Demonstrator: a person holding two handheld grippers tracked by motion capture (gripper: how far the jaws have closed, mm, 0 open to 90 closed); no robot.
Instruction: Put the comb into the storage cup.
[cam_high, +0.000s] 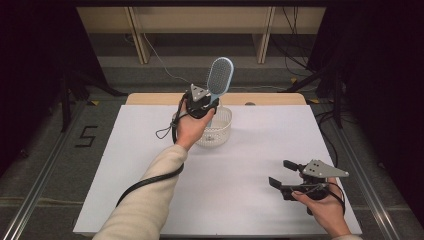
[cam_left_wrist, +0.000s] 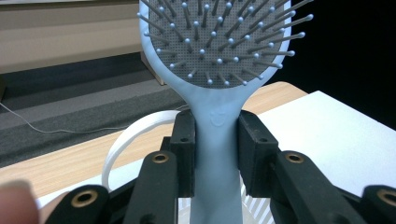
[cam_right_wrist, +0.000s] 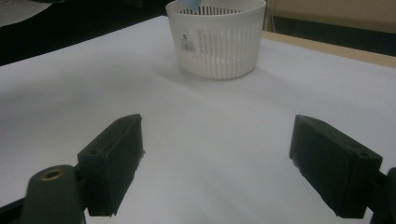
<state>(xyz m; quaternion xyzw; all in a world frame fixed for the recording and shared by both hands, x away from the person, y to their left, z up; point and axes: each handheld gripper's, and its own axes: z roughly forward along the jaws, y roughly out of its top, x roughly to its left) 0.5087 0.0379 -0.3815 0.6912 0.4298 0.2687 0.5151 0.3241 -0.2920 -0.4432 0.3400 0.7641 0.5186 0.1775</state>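
White sheeting covers the table (cam_high: 150, 165) across the middle of the high view, with dark floor and pale shelving behind it at the top. At upper centre stands a white slatted basket (cam_high: 218, 131), and just above its rim the left gripper (cam_high: 206, 107) has its jaws clamped on the neck of a pale blue hairbrush (cam_high: 220, 78), pads pressing the handle from both sides. The brush stands nearly upright, its long axis running up the frame with a slight lean to the right, the bristled head on top and the handle end dipping into the basket. This looks like the step of lowering the brush in; the next move calls for sinking the handle further, then letting go. At lower right the right gripper (cam_high: 282, 173) rests on the sheet, jaws spread wide, holding nothing.
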